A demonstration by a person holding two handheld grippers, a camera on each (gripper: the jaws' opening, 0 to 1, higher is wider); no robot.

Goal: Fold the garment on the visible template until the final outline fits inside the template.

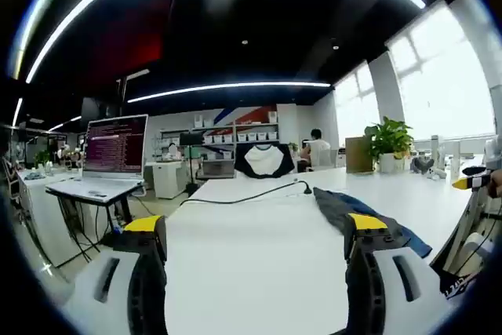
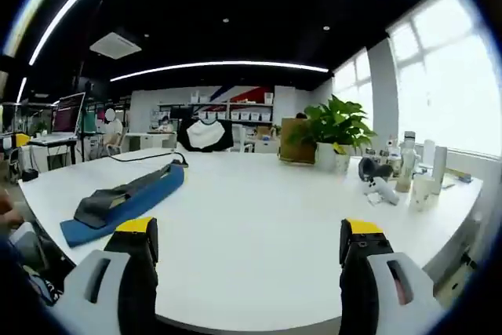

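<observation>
In the left gripper view, the left gripper [image 1: 255, 233] is held over a white table [image 1: 251, 272] with its jaws spread wide and nothing between them; only bare tabletop is seen in the gap. The garment [image 1: 345, 209], dark grey, is seen bunched in a long strip on a blue template [image 1: 417, 245], just beside and partly behind the right-hand jaw. A black cable [image 1: 243, 194] is laid across the far part of the table. A laptop [image 1: 114, 151] with a lit screen is set on a separate desk at the left, and a black-and-white shirt [image 1: 265, 161] is displayed beyond the table's far end. A potted plant [image 1: 388, 143] is stood in a white pot near the windows. A yellow-tipped object, held in a person's hand, enters at the right edge [image 1: 473, 182].

In the right gripper view, the right gripper [image 2: 251, 241] is likewise held wide open above the table, with nothing grasped. The garment [image 2: 118, 194] is seen lying on the template [image 2: 90, 229] at the left, well apart from the jaws. The plant [image 2: 333, 127] is seen beside a brown box [image 2: 296, 140], whose contents cannot be told. Bottles and cups [image 2: 416, 174] are grouped at the right edge of the table; what they hold cannot be told.
</observation>
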